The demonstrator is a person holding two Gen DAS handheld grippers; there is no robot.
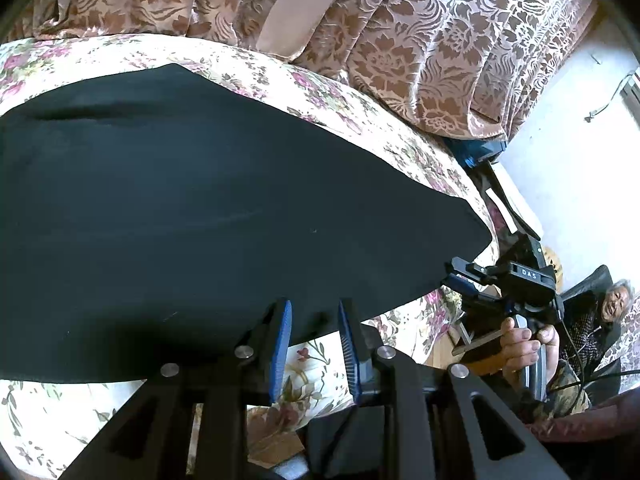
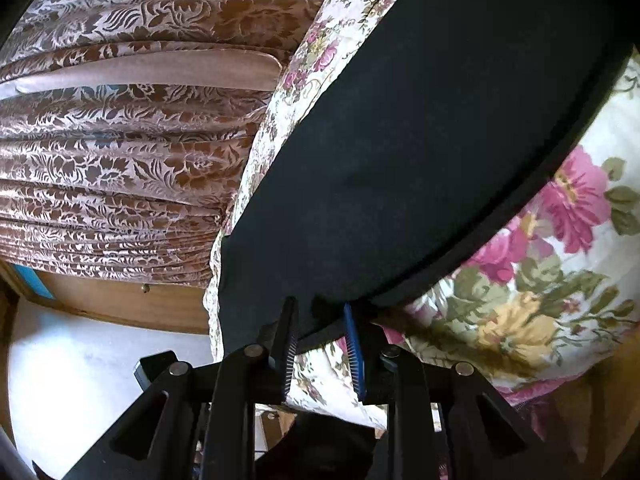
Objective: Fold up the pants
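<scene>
At the far left of my left wrist view the flat black cloth pants [image 1: 200,200] spread wide over the cream bedspread printed with pink and olive flowers [image 1: 308,364], which covers the bed I am working at. Behind it hang pleated brown-and-beige floral curtains [image 1: 400,40].

Moving right along the near hem, my left gripper [image 1: 314,320] sits with its blue-padded fingers [image 1: 282,344] parted a little at the edge of the cloth. I see only bedspread in the gap lower down, and I cannot tell whether any fabric lies between the tips.

Further right, my right gripper [image 1: 460,272] reaches toward the tapered end of the pants, my hand [image 1: 528,344] around its handle. In its own view this gripper [image 2: 320,320] also stands slightly parted, straddling the near corner of the pants [image 2: 420,140], the hem lying between the pads without being pinched that I can see.

My worry is the grip. If I close too shallow, or on the top layer only, the layers could slide apart as I lift. If I dig too low, I might catch the bedspread [image 2: 540,280] with the hem and drag it along. One side held and the other missed would likely skew the fold.
</scene>
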